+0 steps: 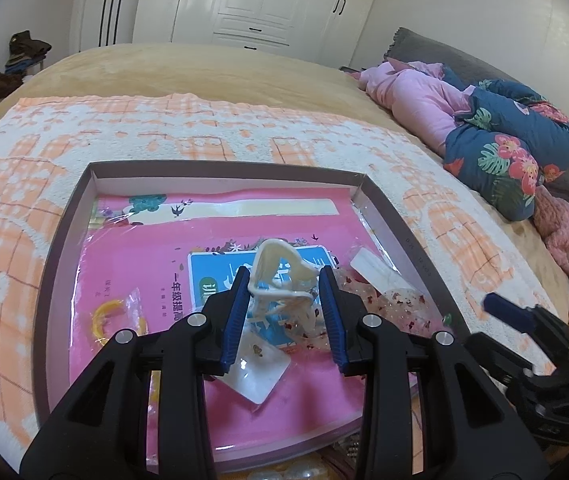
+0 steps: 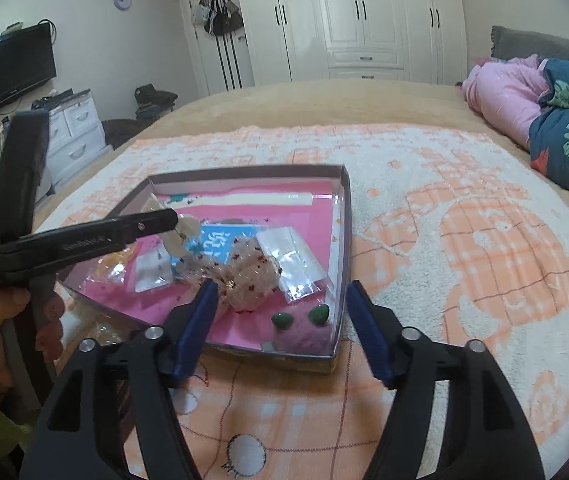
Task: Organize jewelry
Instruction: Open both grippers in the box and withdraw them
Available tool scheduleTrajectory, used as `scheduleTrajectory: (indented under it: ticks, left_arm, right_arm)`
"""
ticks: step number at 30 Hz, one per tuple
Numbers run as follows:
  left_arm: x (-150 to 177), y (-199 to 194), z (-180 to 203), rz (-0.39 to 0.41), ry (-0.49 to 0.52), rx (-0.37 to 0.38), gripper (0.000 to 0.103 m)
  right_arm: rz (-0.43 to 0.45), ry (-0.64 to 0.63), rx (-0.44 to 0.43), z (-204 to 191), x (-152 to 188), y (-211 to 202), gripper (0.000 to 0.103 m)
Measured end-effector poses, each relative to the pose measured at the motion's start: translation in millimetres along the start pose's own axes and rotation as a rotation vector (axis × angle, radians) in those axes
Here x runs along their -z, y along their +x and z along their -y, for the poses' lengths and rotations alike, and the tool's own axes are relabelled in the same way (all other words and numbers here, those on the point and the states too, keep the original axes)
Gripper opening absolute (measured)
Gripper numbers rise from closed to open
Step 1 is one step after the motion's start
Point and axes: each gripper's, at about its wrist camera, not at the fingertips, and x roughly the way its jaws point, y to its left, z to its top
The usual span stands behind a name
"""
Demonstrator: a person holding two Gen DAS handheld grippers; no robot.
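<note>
A shallow brown box lined with a pink booklet lies on the towel; it also shows in the right wrist view. My left gripper is shut on a cream-white hair clip and holds it above the booklet; the clip shows in the right wrist view too. In the box lie a yellow ring in a clear bag, a sheer speckled scrunchie, small clear bags and a pink fuzzy piece with two green stones. My right gripper is open and empty over the box's near corner.
The box sits on an orange-and-white towel spread over a tan bed. Pink and floral bedding is piled at the right. White wardrobes stand behind; a TV and drawers are at the left.
</note>
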Motion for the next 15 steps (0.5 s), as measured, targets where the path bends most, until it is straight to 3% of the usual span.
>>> scheduleTrajectory:
  ticks: [7,15]
  left_arm:
    - [-1.8,-14.4,-1.6,0.025,-0.007,-0.009,0.038]
    - [-4.2,-61.0,2.3,0.125,-0.024,-0.014,0.071]
  right_arm:
    - [0.09,-0.022,0.016,-6.1,-3.7,-31.9,0.084]
    - [0.164,-0.017,0.031,-4.8,-9.2,-59.2,0.088]
